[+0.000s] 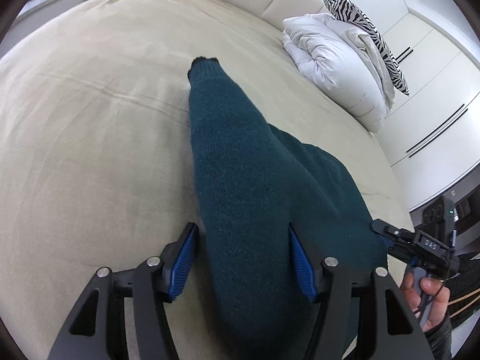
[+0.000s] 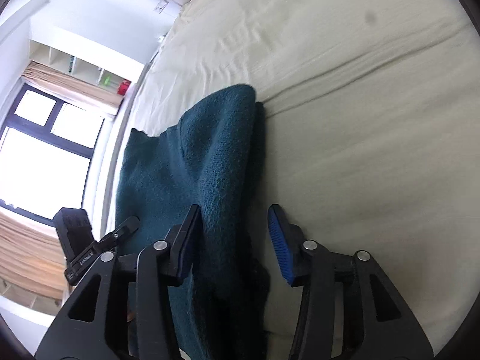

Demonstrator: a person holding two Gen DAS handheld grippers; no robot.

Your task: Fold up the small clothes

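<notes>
A dark teal knitted sweater [image 1: 240,165] lies on the beige bed [image 1: 90,120], one sleeve stretched away from me to its cuff [image 1: 204,63]. My left gripper [image 1: 240,228] stands open over the near end, teal cloth between its blue pads with a gap at the left pad. In the right wrist view the sweater [image 2: 186,165] lies folded over itself; my right gripper [image 2: 234,210] is open, the cloth against its left finger and clear of the right pad [image 2: 280,240]. The right gripper [image 1: 387,235] also shows at the sweater's right edge, held by a hand [image 1: 426,297].
A white duvet [image 1: 330,60] and a zebra-print pillow [image 1: 366,21] are piled at the bed's far right by the headboard. White wardrobe doors [image 1: 435,105] stand beyond. A window [image 2: 45,156] and shelves [image 2: 78,63] lie past the bed's left side.
</notes>
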